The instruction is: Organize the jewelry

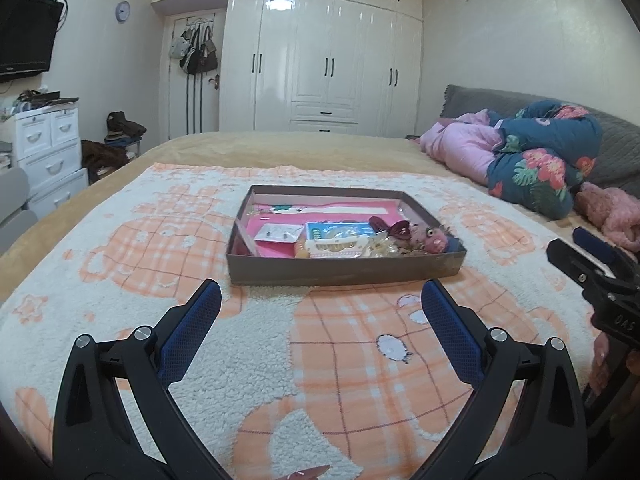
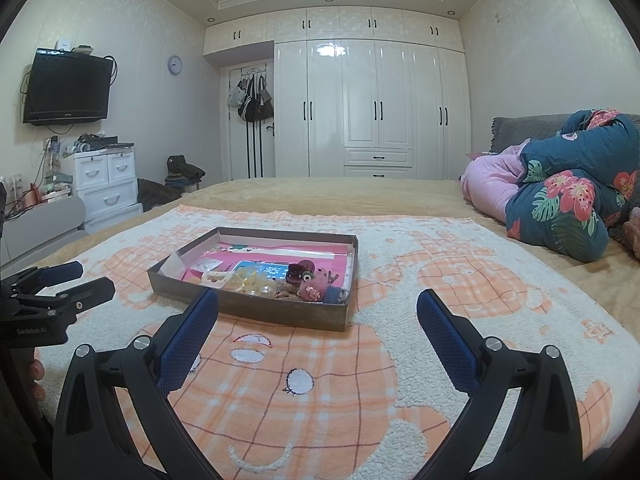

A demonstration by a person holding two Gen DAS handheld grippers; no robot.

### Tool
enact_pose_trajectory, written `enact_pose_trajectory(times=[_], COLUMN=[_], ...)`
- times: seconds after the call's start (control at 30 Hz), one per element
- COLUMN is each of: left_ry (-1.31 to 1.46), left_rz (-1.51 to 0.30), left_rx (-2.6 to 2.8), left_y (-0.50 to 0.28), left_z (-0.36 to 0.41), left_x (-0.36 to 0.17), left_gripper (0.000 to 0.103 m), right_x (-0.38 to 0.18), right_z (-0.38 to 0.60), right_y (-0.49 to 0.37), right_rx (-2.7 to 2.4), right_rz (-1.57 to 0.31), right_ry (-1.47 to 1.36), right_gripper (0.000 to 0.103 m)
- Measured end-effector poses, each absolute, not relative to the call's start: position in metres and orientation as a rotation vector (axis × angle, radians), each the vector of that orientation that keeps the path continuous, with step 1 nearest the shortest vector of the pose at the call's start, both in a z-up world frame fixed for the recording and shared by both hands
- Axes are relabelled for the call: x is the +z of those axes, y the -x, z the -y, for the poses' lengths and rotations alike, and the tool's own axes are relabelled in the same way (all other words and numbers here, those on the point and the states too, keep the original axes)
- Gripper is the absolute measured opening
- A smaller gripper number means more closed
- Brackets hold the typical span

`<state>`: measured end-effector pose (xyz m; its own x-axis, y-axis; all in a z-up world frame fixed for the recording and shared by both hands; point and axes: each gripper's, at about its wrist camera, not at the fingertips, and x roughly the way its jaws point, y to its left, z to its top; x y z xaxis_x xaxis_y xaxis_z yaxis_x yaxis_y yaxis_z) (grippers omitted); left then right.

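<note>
Left hand-held gripper (image 1: pixel 322 294) at 7 o'clock of the tray (image 1: pixel 344 270), fingers spread, carrying nothing. The tray sits flat on the blanket (image 1: pixel 160 248) mid-bed, likely for reach from both sides. Jewelry pile (image 1: pixel 400 240) crowds its 4 o'clock corner; cards (image 1: pixel 280 234) lie at 9. Right hand-held gripper (image 2: pixel 318 306) at 5 o'clock, also spread and empty.

Home bedroom. Bed (image 2: pixel 360 196) filling the lower half of the frame, covered by a fleecy orange-and-white blanket (image 2: pixel 420 264); bundled floral quilt (image 2: pixel 568 208) at right edge. White floor-to-ceiling wardrobe (image 2: pixel 372 96) across centre background. Wall-mounted television (image 2: pixel 68 86) at upper left, white plastic drawer unit (image 2: pixel 106 184) below it. Handbags (image 2: pixel 252 100) hung on the door, round wall clock (image 2: pixel 174 65) beside.
</note>
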<state>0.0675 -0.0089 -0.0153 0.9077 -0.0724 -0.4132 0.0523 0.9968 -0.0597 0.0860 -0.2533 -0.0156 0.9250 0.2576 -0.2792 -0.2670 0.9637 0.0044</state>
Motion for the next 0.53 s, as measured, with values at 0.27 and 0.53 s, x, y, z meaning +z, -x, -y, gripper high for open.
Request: enact_pose_trajectory(times=[0.27,0.53], left_ry=[0.115,0.189], left_rz=[-0.440,-0.509], left_rx=[-0.069,0.134], left_y=[-0.069,-0.107], left_z=[-0.002,-0.073], left_x=[-0.014,-0.016], left_gripper=[0.092,0.092], right_x=[-0.017,-0.021], right_z=[0.256,0.312], right_y=[-0.087,-0.168], right_rx=[0.256,0.019], right_rz=[-0.286,-0.437], right_ry=[0.028,-0.056], right_gripper=[0.097,0.097])
